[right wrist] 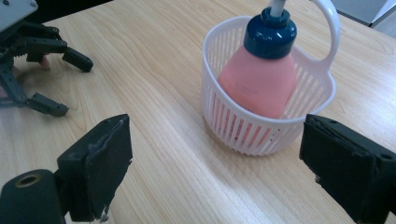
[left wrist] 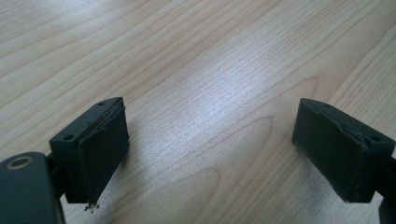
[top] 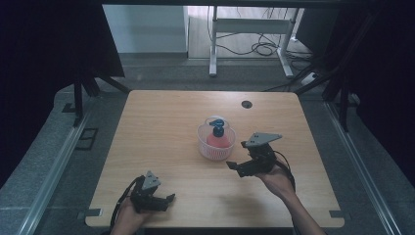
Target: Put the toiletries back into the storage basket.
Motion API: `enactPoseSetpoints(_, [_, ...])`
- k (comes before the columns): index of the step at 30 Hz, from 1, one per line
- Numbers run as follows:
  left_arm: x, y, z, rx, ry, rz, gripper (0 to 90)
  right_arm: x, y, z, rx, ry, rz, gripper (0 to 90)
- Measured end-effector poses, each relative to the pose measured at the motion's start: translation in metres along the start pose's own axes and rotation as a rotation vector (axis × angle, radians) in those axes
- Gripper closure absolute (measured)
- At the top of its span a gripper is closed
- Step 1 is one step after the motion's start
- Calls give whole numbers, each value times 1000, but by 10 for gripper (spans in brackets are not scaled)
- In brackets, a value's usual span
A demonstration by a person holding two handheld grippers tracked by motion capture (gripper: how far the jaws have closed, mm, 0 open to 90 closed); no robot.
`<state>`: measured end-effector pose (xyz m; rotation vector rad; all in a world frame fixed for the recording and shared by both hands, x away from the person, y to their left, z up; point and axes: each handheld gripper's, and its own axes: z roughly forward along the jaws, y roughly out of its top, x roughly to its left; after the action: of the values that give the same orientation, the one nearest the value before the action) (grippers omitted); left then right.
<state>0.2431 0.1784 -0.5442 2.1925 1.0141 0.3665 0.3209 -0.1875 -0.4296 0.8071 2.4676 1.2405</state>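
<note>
While my right gripper [top: 236, 165] hangs just beside the basket [top: 203, 143], its jaws are spread wide with nothing between them. That white slatted basket stands near the middle of the desk [top: 161, 122] and holds a pink bottle [top: 218, 139] with a dark blue cap [right wrist: 270, 35], leaning a little against the wall. My left gripper [top: 169, 199] sits well apart at the near edge, its jaws also spread over bare wood.

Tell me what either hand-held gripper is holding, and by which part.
Nothing: the left hand-held gripper and right hand-held gripper are both open and empty.
</note>
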Motion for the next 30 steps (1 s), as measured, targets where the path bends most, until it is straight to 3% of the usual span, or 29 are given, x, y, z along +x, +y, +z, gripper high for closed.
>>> enactPoseSetpoints(30, [0,0,0,2,1,2,104,6,-41,-16,26,-35,13,27])
